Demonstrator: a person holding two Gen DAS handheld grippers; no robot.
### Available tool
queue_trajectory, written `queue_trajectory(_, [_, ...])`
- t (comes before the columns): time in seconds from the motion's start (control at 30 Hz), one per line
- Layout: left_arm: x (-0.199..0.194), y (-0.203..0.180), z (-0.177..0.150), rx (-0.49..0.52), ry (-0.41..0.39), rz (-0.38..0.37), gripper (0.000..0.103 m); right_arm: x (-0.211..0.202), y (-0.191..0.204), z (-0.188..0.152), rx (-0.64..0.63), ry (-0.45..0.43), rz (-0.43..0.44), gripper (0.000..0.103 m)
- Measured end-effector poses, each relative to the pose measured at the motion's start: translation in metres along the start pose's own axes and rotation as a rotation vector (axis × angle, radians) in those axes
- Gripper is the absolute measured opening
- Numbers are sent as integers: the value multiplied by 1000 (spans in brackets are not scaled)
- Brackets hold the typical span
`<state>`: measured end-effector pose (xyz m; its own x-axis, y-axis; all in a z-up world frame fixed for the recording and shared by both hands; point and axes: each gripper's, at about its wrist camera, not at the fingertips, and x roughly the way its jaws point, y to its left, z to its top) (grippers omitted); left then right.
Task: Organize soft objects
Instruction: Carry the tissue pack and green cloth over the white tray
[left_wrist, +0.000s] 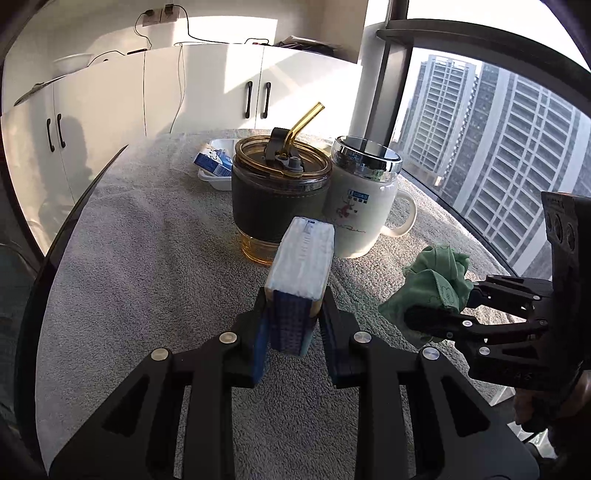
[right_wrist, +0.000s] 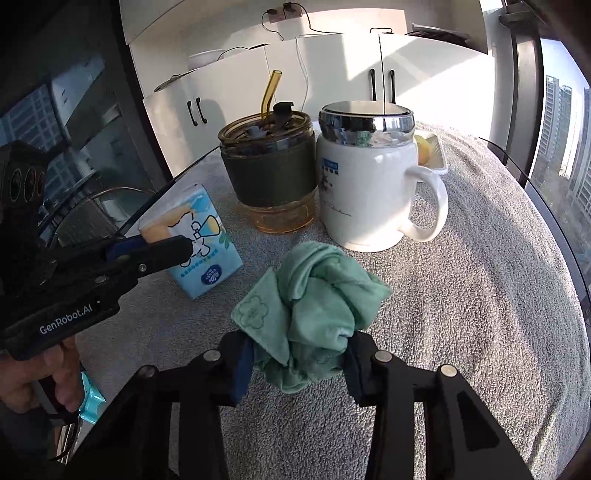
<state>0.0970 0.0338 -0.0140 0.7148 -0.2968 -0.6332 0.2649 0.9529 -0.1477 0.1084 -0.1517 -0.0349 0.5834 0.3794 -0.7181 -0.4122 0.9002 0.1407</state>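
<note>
Gripping a soft tissue pack (left_wrist: 301, 258), the left gripper (left_wrist: 293, 317) has its jaws drawn narrow, pads pressed on the pack's two sides; pack held on edge, long axis pointing toward the amber tumbler (left_wrist: 280, 192). From the right wrist view the pack's printed face (right_wrist: 195, 243) shows, left of and nearer the camera than the tumbler (right_wrist: 267, 173). Right gripper (right_wrist: 299, 354) clamped on a crumpled green cloth (right_wrist: 314, 306); blue pads (right_wrist: 243, 365) touch the cloth on both sides, bundle bulging up between them. Cloth sits in front of the tumbler and white mug (right_wrist: 365, 192), apart from both. From the left wrist view, cloth (left_wrist: 436, 280) lies right of the tumbler, held by the right gripper (left_wrist: 443, 314). Mug (left_wrist: 364, 206) stands just beside the tumbler on its right, chrome lid on. White tray with a small blue carton (left_wrist: 214, 162) behind the tumbler on its left. All on a grey towelled table (left_wrist: 147, 258). A hand (right_wrist: 44, 384) holds the left gripper's handle.
</note>
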Motion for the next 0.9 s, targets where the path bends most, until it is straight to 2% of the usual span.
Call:
queue_trajectory(0.17, [-17,-3,12,6,-41,37,23,-30,-10,13,-12,-53,-32,43])
queue_trajectory(0.4, [-26,-3,22,12,-59,75,23,-62,-20,38,-36,-117,-75,43])
queue_trajectory(0.7, [-35,-3,34,32,-81,90,23,-80,-37,68,-68,-163,-108,43])
queue_trajectory(0.9, [-48,11,60,57,-117,120,23,-92,-54,96,-101,-199,-139,43])
